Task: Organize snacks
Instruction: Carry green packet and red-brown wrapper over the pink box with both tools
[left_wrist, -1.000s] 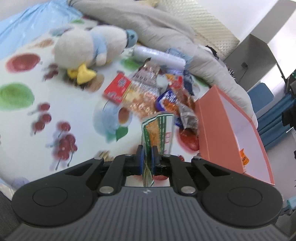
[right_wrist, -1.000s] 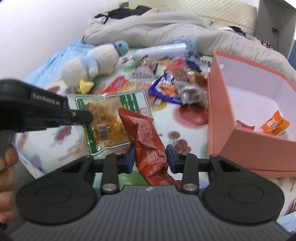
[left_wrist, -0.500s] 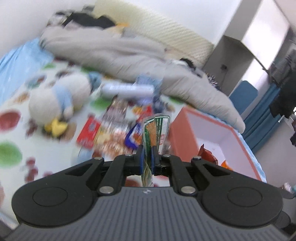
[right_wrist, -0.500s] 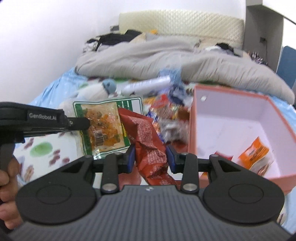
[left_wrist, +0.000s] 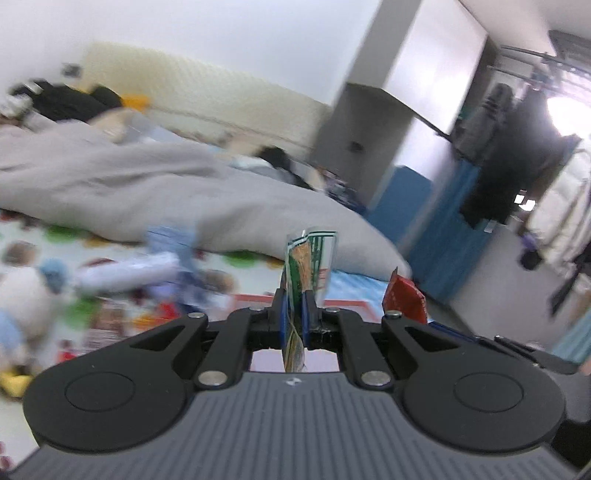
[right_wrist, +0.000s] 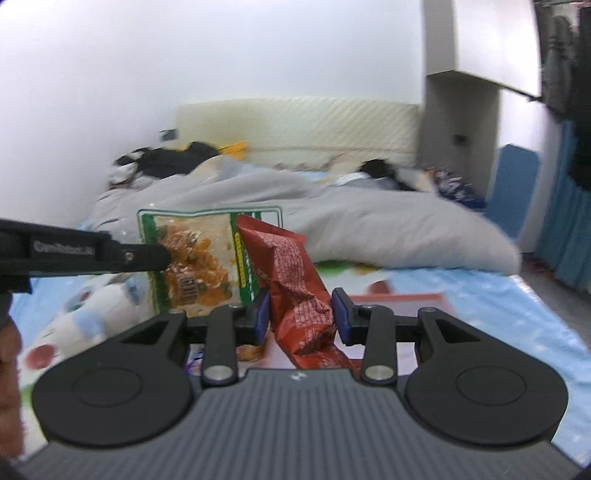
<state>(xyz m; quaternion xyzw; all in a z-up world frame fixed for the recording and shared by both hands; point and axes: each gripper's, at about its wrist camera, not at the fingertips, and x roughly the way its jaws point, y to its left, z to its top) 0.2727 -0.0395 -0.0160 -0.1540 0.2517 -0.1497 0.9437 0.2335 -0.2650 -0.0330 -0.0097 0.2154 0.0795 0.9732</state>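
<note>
Since a second ago we had lifted both tongs off the bed, the left gripper (left_wrist: 293, 314) pinching the green packet (left_wrist: 308, 258) at centre frame, the right gripper (right_wrist: 300, 317) pinching the red bag (right_wrist: 291, 280), the pink box (right_wrist: 399, 301) now low behind, so drop-off looked next.

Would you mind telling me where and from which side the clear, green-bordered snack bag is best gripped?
Probably by its flat sealed edge, approached edge-on, as the left hand-held gripper does now. The green-bordered bag is thin and flat, so narrow jaws close fully across it, and its contents hang clear. Its edge sits between the blue fingers.
</note>
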